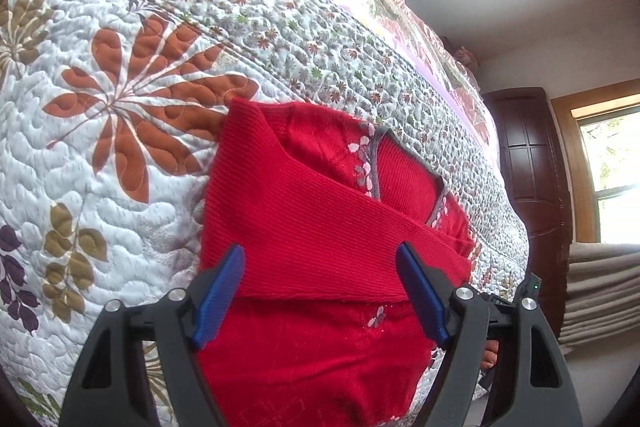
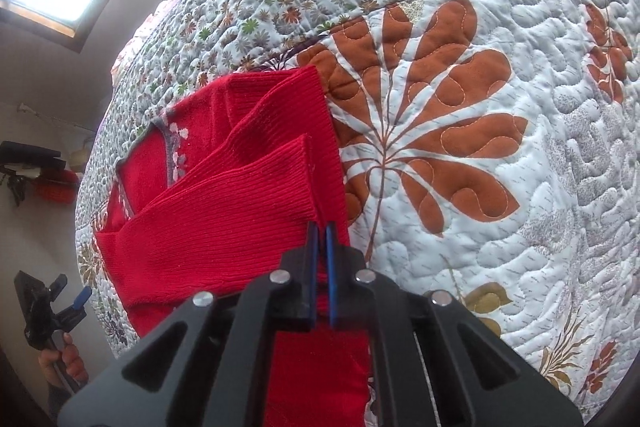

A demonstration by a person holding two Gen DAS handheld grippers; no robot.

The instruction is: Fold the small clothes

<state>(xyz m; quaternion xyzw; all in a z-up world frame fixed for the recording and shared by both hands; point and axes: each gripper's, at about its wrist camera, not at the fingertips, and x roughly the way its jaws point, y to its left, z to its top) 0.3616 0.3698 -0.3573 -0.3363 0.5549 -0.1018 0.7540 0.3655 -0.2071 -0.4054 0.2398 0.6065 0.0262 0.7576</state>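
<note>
A small red knit sweater [image 1: 320,223] with grey floral trim at the neck lies on a quilted bedspread [image 1: 120,167], its sleeves folded across the body. My left gripper [image 1: 322,265] hovers over the sweater's lower part, jaws wide open with nothing between the blue pads [image 1: 218,301]. In the right wrist view the same sweater [image 2: 208,227] shows with both sleeves crossed over it. My right gripper [image 2: 321,247] is shut, its blue pads pinching the red fabric at the sweater's right edge. The left gripper [image 2: 70,301] appears far left there, held by a hand [image 2: 66,363].
The floral quilted bedspread [image 2: 500,155] covers the whole bed. A dark wooden door [image 1: 528,163] and a window [image 1: 612,171] stand to the right. Grey curtains [image 1: 600,279] hang near the bed's edge. Dark items [image 2: 28,163] sit by the wall at left.
</note>
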